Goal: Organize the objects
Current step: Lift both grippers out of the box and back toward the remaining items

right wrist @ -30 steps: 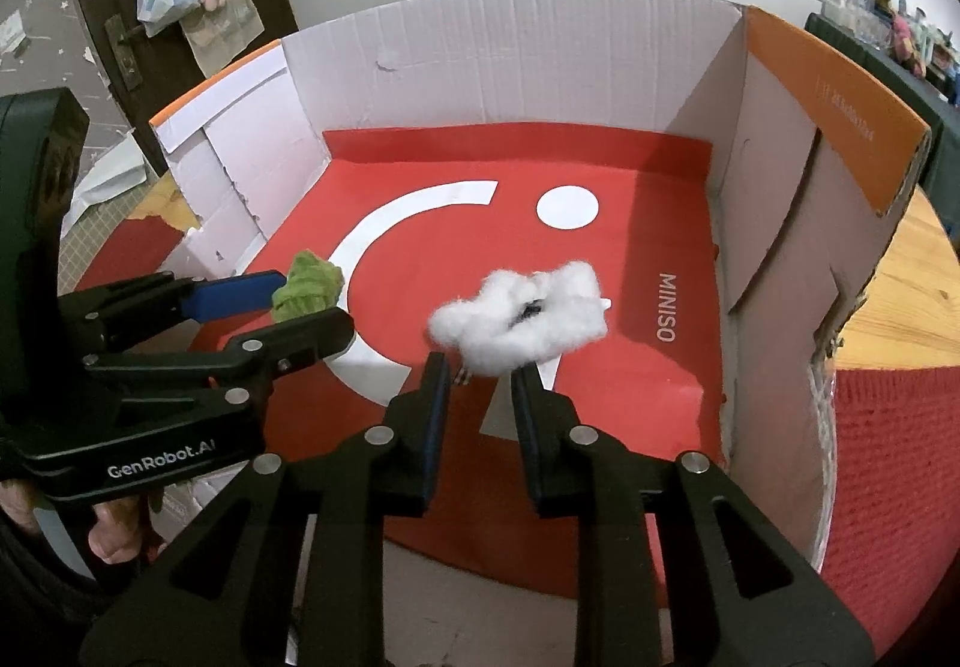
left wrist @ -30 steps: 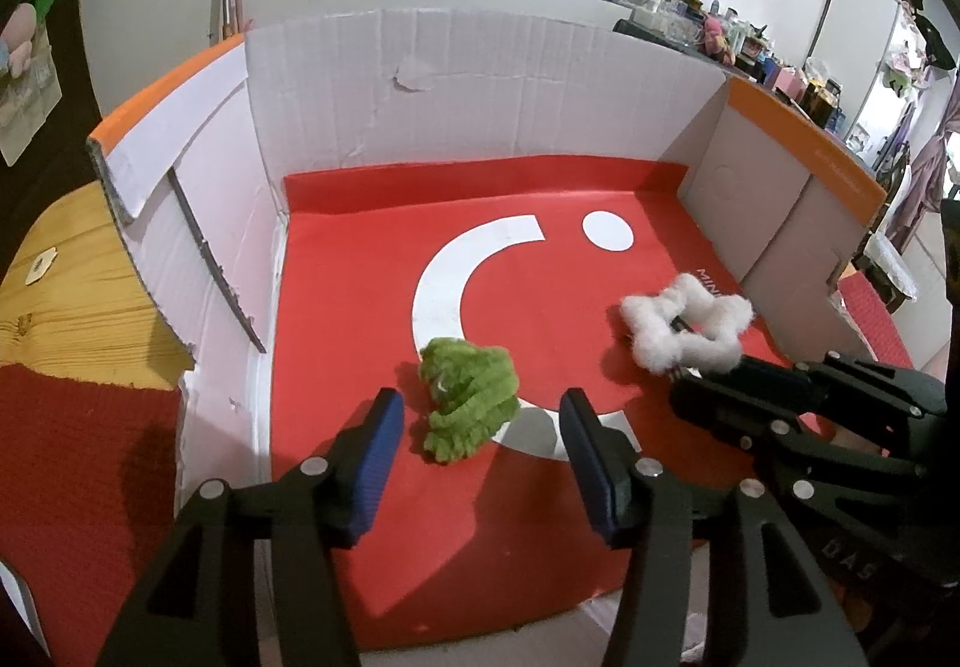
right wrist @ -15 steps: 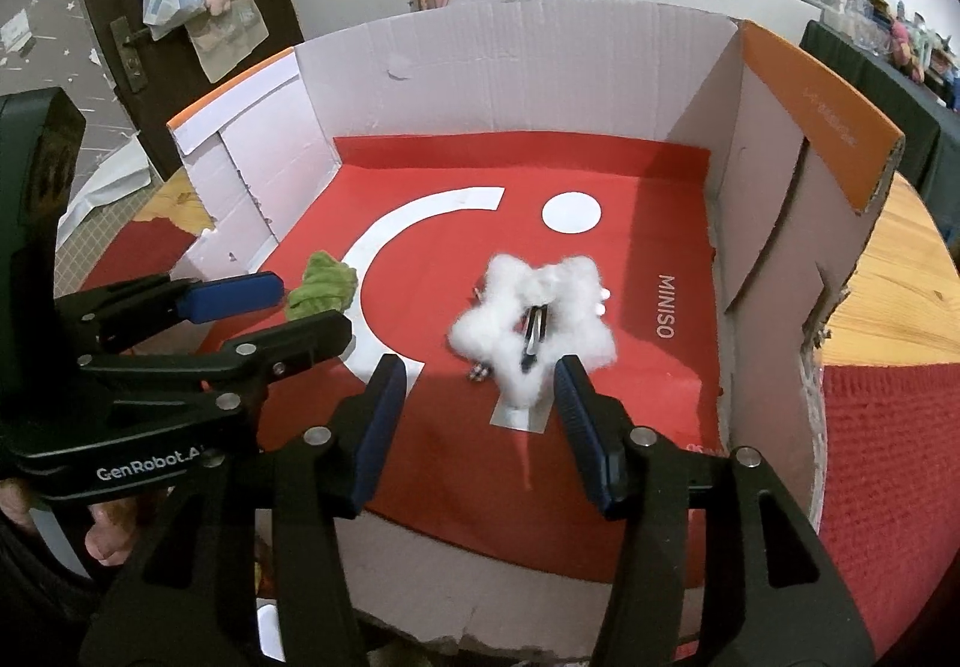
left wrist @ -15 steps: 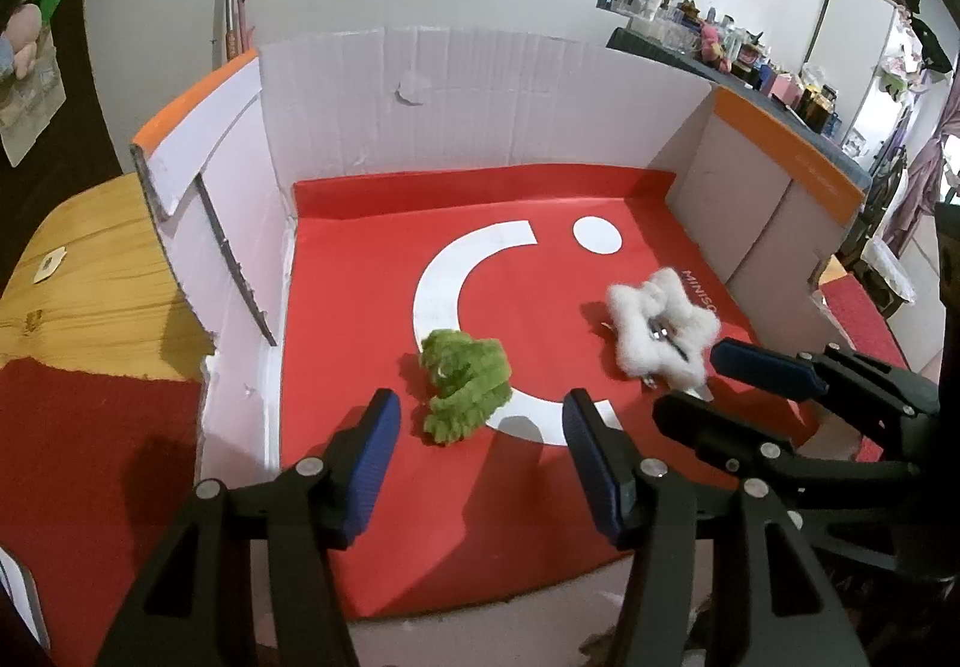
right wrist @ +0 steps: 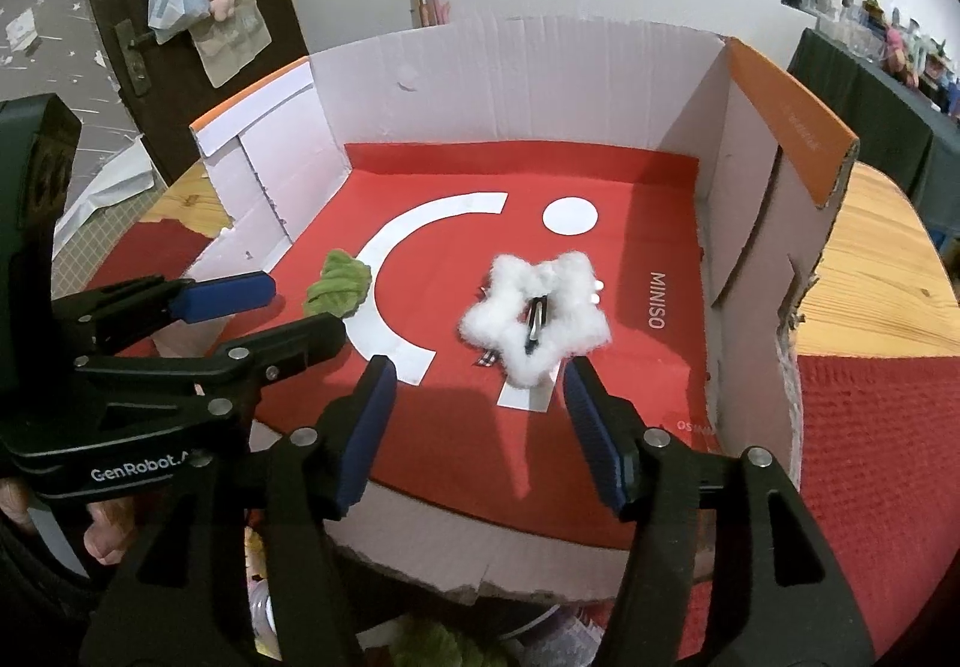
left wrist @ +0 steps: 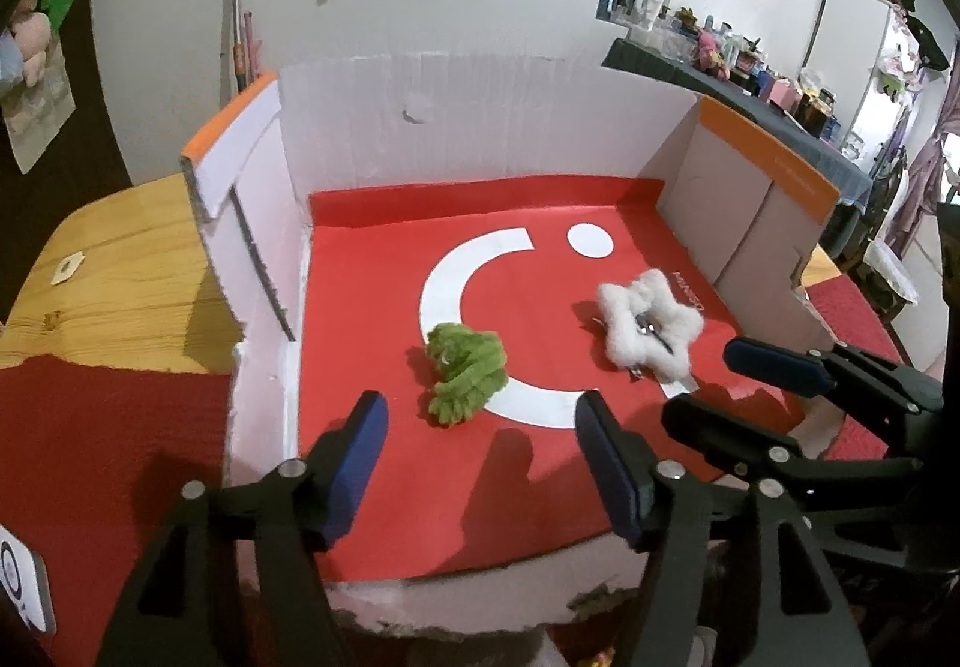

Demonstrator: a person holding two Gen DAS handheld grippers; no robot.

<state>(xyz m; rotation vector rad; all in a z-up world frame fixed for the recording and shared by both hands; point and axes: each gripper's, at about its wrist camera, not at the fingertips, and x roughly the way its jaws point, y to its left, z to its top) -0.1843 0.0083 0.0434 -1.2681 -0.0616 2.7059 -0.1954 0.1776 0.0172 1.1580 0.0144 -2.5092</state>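
A fluffy white star-shaped hair clip (right wrist: 537,316) lies on the red floor of an open cardboard box (right wrist: 522,85), just beyond the spread, empty right tongs (right wrist: 477,406). To its left, a fuzzy green hair clip (left wrist: 465,370) rests just ahead of the left tongs (left wrist: 480,451), also spread wide, holding nothing.

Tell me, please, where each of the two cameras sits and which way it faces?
Left wrist view: sits on the left gripper, looking forward and down into the open cardboard box with the red floor; its own open fingers and the right gripper show.
Right wrist view: sits on the right gripper, facing the same box; its open fingers and the left gripper show.
Shared: the box, the fuzzy green plush clip and the fluffy white star-shaped clip.
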